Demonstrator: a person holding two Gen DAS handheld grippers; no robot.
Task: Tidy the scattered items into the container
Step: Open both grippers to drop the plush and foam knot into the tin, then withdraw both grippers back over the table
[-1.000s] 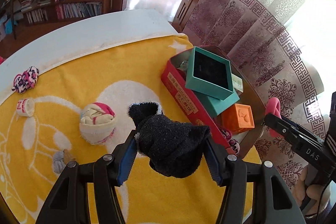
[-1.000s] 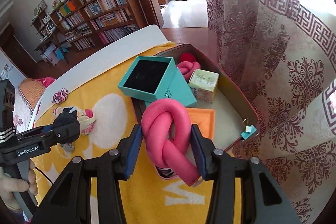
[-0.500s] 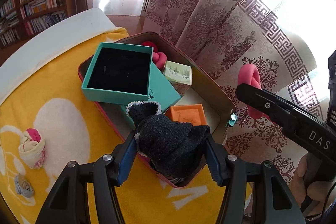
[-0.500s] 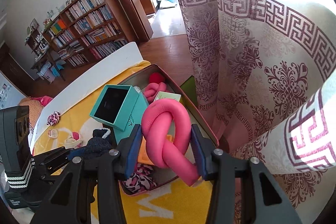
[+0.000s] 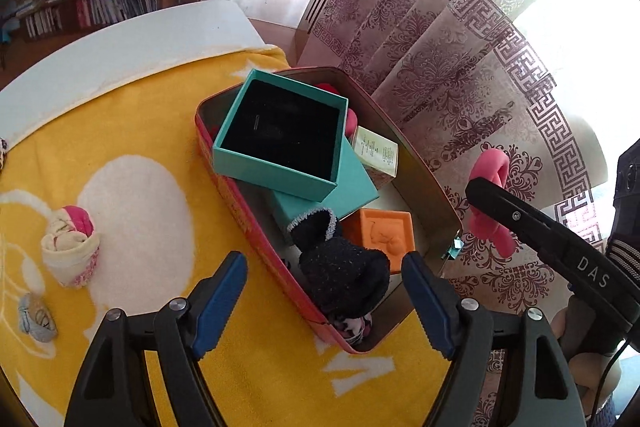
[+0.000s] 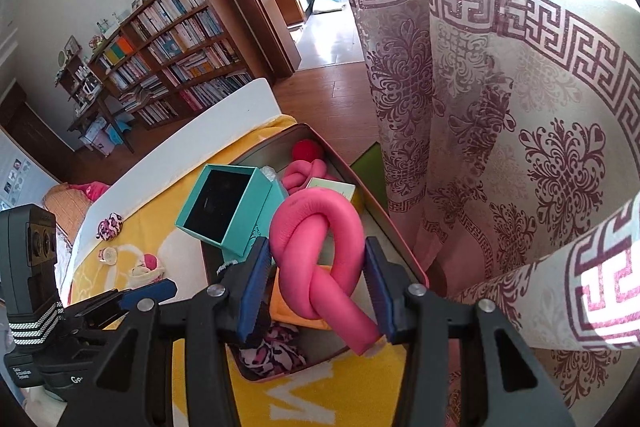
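looking down my left gripper (image 5: 322,301), i see its jaws spread wide with the black sock (image 5: 344,273) lying loose between them, inside the near end of the red tin (image 5: 256,227). the sock is dark and fuzzy, with a pale-edged cuff. my right gripper (image 6: 316,285) is clamped on the knotted pink foam tube (image 6: 316,251), which hangs above the tin's near end. inside the tin sit an open teal box (image 5: 280,135), an orange block (image 5: 380,237), a pale carton (image 5: 376,149) and a leopard-print bundle (image 6: 270,351). on the yellow blanket (image 5: 132,123) to the left lie a rolled pink-and-cream sock (image 5: 70,247) and a small grey bundle (image 5: 36,317). a patterned curtain (image 6: 500,107) hangs just beside the tin.
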